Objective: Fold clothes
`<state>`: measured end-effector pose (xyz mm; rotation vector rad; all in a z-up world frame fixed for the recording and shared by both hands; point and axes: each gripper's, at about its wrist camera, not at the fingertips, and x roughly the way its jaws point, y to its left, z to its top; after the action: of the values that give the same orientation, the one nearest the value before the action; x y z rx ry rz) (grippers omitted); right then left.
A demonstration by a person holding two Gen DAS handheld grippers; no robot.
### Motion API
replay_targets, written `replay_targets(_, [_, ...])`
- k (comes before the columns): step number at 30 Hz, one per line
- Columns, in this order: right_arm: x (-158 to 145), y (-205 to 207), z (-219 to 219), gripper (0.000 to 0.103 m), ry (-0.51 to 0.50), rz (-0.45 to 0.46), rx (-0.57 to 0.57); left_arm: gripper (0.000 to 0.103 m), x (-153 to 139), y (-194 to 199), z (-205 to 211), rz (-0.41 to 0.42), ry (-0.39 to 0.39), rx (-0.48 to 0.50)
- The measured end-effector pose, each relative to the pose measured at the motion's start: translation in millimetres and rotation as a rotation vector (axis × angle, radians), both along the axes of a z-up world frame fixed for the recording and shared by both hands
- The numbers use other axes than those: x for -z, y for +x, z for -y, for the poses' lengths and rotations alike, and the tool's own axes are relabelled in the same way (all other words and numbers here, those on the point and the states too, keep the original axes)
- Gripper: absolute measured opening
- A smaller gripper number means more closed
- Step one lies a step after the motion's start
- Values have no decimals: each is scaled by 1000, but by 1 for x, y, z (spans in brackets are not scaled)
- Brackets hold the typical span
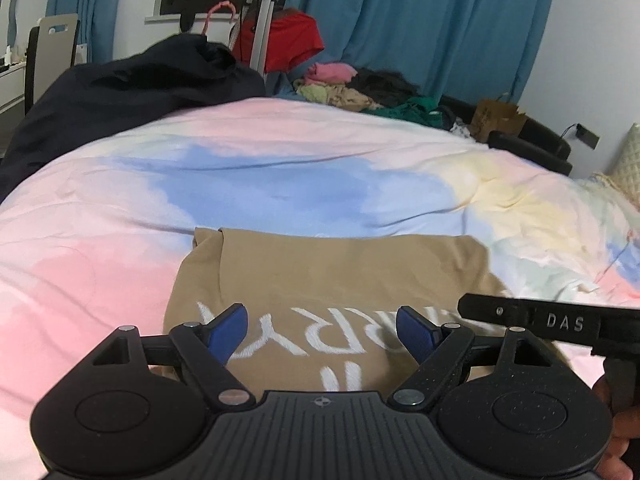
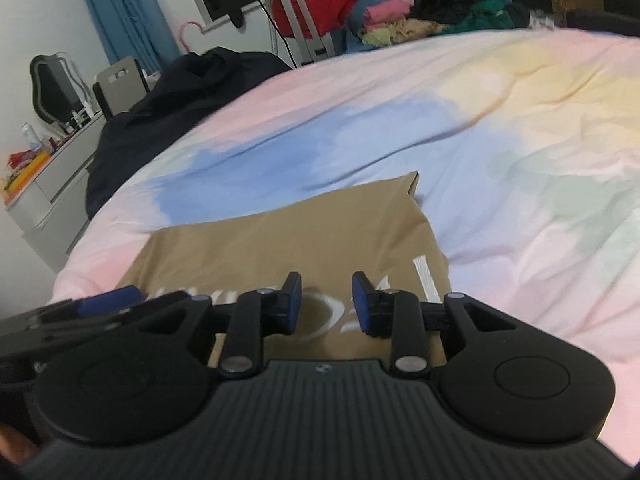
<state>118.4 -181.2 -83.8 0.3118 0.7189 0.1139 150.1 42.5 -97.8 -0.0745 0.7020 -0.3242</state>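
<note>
A tan garment with white lettering lies folded flat on the pastel bedspread. It also shows in the right wrist view. My left gripper is open and empty, just above the garment's near part over the lettering. My right gripper is open and empty, hovering over the garment's near right part. The right gripper's body shows at the right in the left wrist view. The left gripper's blue finger shows at the left in the right wrist view.
A dark garment is heaped at the bed's far left. A pile of mixed clothes lies at the far edge, with a red garment on a stand. A grey dresser stands left of the bed. Blue curtains hang behind.
</note>
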Motion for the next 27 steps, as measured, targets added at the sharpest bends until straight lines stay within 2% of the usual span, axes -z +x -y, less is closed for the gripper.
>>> replay_targets(3, [-10, -17, 0, 32, -2, 14, 9, 83, -12, -22, -1, 31, -11, 13])
replay_targets(7, [-17, -36, 3, 32, 1, 22, 18, 83, -16, -44, 3, 61, 18, 53])
replay_targets(12, [-3, -36, 3, 29, -12, -7, 23, 83, 7, -39, 14, 17, 100, 47])
replay_targets(16, [10, -30, 5, 29, -2, -35, 24, 85, 14, -40, 15, 1, 101, 46])
replay_targets(20, [15, -28, 8, 29, 21, -52, 29, 85, 7, -51, 4, -16, 26, 34])
replay_targets(23, [14, -29, 8, 29, 26, -52, 33, 84, -8, -62, -12, -74, -136, 31])
replay_targets(27, [15, -28, 11, 29, 42, -57, 42, 85, -14, -74, -27, -160, -381, 88])
